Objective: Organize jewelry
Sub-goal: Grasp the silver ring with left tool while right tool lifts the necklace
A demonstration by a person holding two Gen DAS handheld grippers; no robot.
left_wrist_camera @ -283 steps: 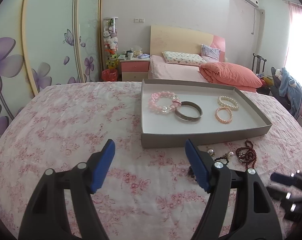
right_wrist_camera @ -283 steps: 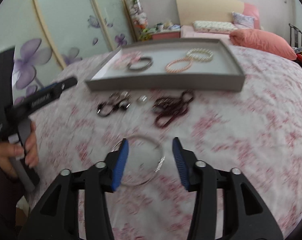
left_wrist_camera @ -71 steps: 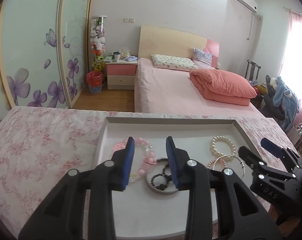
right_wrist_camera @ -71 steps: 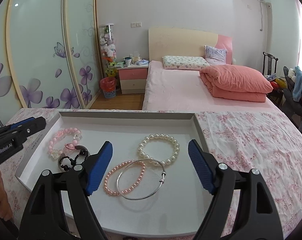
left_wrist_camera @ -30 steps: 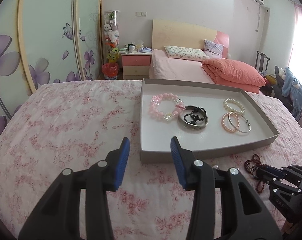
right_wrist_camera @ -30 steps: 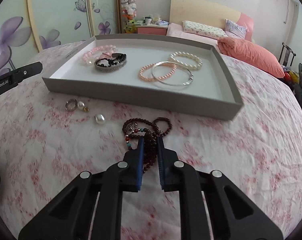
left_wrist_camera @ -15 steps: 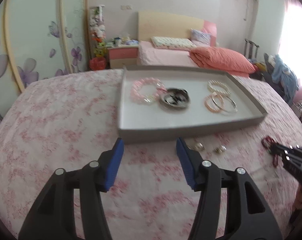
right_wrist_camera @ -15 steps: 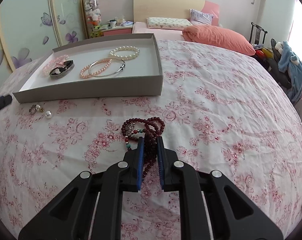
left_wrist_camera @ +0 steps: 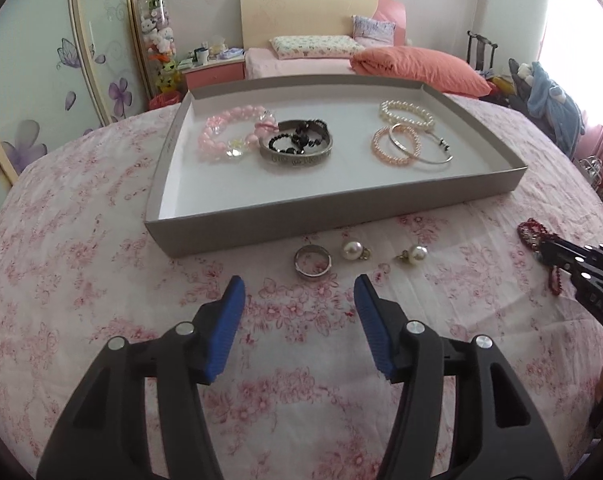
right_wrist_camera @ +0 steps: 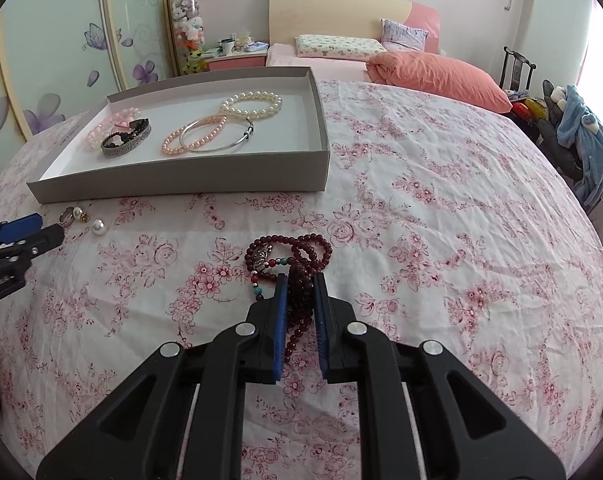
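Six pieces are already laid in the grey tray [left_wrist_camera: 205,236]: a pink bead bracelet [left_wrist_camera: 221,136], a dark metal bangle [left_wrist_camera: 297,156] with a black bead bracelet [left_wrist_camera: 297,140] resting inside it, a white pearl bracelet [left_wrist_camera: 407,114], a peach pearl bracelet [left_wrist_camera: 385,148] and a thin silver bangle [left_wrist_camera: 421,146] overlapping it. Four pieces are left on the flowered bedspread [right_wrist_camera: 441,220]: a silver ring [left_wrist_camera: 312,263], two pearl earrings [left_wrist_camera: 352,249] [left_wrist_camera: 416,254] just in front of the tray's near wall, and a dark red bead necklace [right_wrist_camera: 289,256] lying further off to the right. By this count the task is judged to be past halfway. The right gripper [right_wrist_camera: 300,280] is closed almost fully on a bunched strand of the necklace, most of which rests on the cloth ahead of the pads. The left gripper [left_wrist_camera: 299,286] is held about half open, its jaws having just been opening; nothing is between them, and the ring lies just beyond the tips, so it is judged to be the next target.
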